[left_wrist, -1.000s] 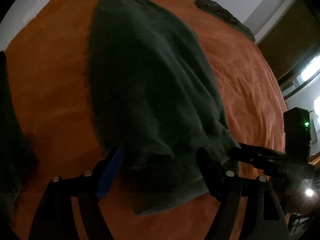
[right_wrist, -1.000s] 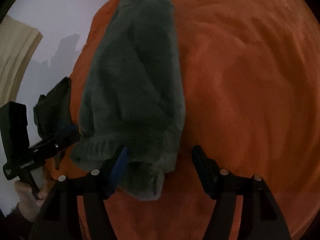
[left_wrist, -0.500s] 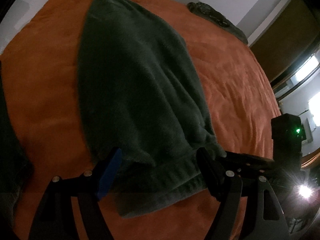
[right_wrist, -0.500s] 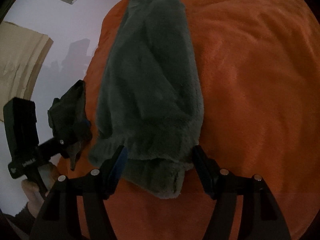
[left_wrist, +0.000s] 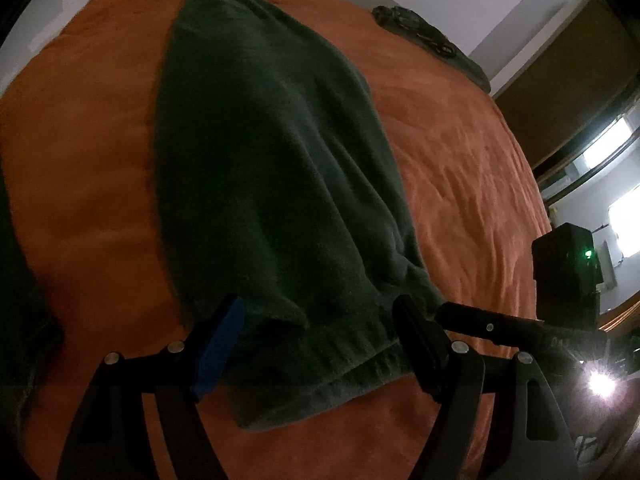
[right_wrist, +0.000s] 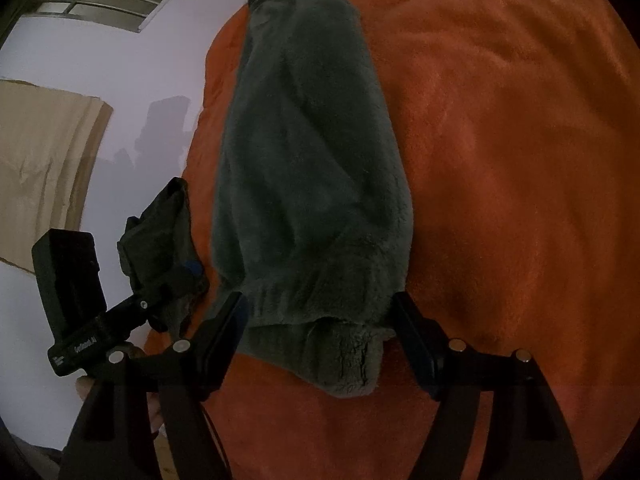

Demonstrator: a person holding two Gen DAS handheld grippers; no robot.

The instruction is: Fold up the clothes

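A dark green fleece garment (left_wrist: 272,168) lies stretched lengthwise on the orange blanket (left_wrist: 460,168), collar far, ribbed hem near. My left gripper (left_wrist: 320,340) is open above the hem, a finger on either side, pads off the cloth. In the right wrist view the same garment (right_wrist: 308,160) runs away from my right gripper (right_wrist: 320,332), whose jaws are opening; the folded hem corner lies between them with no pad pressing. The right gripper (left_wrist: 452,314) pokes in from the right of the hem, and the left gripper (right_wrist: 188,276) hovers at its left.
A second dark garment (left_wrist: 432,36) lies at the bed's far right corner, and a dark cloth (left_wrist: 20,280) sits at the left edge. Another bunched dark cloth (right_wrist: 160,232) lies by the bed's left side. White wall and a brown wardrobe (left_wrist: 560,60) stand beyond.
The garment has settled flatter and straighter on the blanket. In the right wrist view its hem has shifted from the left finger to between both fingers, which have spread a little wider.
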